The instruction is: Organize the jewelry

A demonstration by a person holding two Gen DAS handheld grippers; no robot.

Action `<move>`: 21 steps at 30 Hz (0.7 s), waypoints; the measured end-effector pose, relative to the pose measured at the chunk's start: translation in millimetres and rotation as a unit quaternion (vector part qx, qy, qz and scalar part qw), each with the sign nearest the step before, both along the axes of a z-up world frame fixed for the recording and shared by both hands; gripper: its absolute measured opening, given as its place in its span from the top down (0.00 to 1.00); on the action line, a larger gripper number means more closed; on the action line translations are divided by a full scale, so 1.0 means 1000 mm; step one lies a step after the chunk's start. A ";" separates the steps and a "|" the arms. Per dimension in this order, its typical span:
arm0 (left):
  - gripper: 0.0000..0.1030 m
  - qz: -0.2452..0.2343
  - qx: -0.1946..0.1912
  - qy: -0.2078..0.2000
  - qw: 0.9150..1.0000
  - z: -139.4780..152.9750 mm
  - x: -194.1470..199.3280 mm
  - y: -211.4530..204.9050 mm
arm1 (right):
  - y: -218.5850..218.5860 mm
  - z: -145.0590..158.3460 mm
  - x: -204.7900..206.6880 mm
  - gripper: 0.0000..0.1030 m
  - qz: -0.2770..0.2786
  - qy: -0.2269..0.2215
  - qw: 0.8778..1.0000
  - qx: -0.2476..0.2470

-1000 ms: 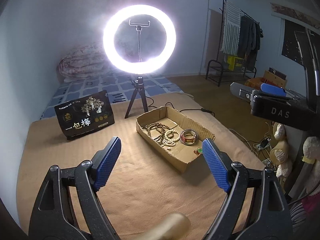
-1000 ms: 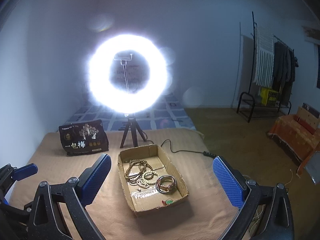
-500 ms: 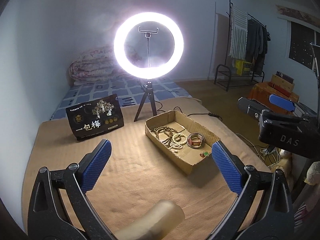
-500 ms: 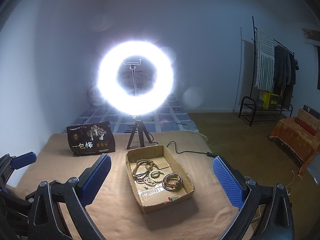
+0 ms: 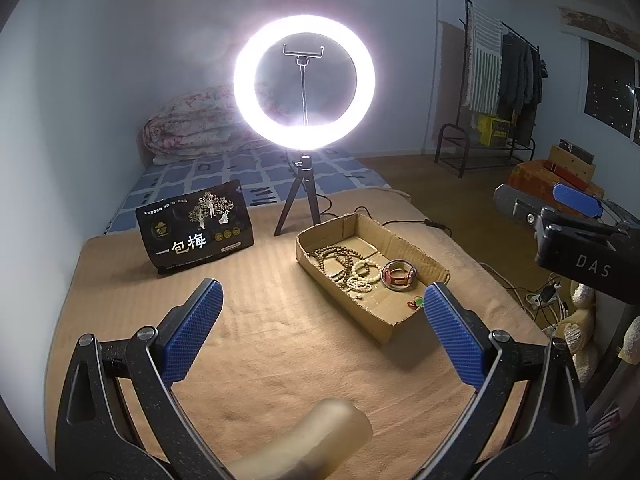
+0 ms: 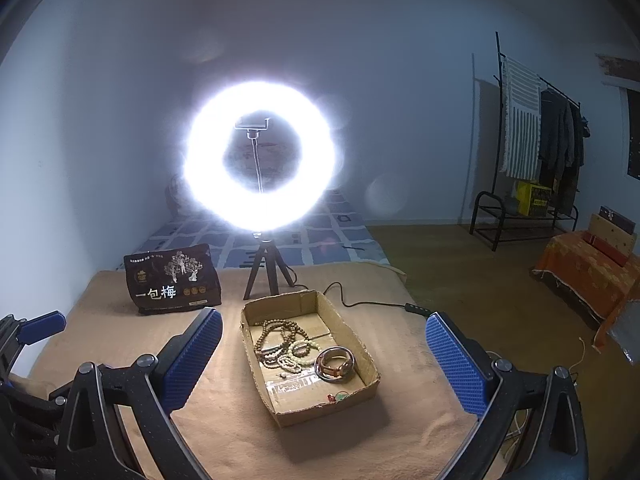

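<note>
A shallow cardboard box (image 5: 416,258) (image 6: 362,340) sits on a tan cloth-covered table. Inside lie brown bead strands (image 5: 330,254) (image 6: 280,330), pale bead bracelets (image 5: 366,276) (image 6: 294,354), a metal bangle with a watch (image 5: 399,275) (image 6: 335,363) and a small green pendant (image 5: 418,302) (image 6: 340,396). My left gripper (image 5: 322,316) is open above the cloth, left of and short of the box, nothing between its blue pads. My right gripper (image 6: 324,344) is open too, held back from the box, which shows between its fingers. A beige rounded object (image 5: 312,440) lies under the left gripper.
A bright ring light on a small tripod (image 5: 304,80) (image 6: 260,156) stands behind the box, its cable (image 6: 360,300) running right. A black snack bag (image 5: 196,226) (image 6: 172,280) stands at the back left. A bed lies behind; a clothes rack (image 6: 536,140) is at far right.
The left gripper's fingers spread a little wider and its view tilted, so the box and light sit further right and higher. The right view shifted slightly; the box now sits more central.
</note>
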State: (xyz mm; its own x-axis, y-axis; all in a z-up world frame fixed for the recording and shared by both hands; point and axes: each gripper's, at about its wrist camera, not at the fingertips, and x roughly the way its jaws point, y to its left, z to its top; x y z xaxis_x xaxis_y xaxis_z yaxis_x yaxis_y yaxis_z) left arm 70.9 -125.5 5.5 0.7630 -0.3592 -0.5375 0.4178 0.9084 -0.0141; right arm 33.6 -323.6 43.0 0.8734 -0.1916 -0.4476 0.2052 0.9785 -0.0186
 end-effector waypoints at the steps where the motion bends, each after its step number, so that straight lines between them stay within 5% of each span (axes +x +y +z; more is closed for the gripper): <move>1: 0.01 0.000 0.001 -0.001 1.000 0.000 0.000 0.000 | 0.000 0.000 0.000 0.00 0.000 0.000 1.000 -0.001; 21: 0.01 0.003 0.009 -0.005 1.000 0.002 -0.002 -0.001 | 0.001 -0.002 0.001 0.00 0.001 0.004 1.000 -0.005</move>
State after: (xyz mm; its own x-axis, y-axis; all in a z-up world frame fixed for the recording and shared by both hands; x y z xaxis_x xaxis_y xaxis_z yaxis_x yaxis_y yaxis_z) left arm 68.6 -126.7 7.2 0.7702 -0.3459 -0.5358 0.4132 0.9106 0.0062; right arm 35.0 -323.0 41.5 0.8699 -0.1937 -0.4535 0.2024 0.9789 -0.0298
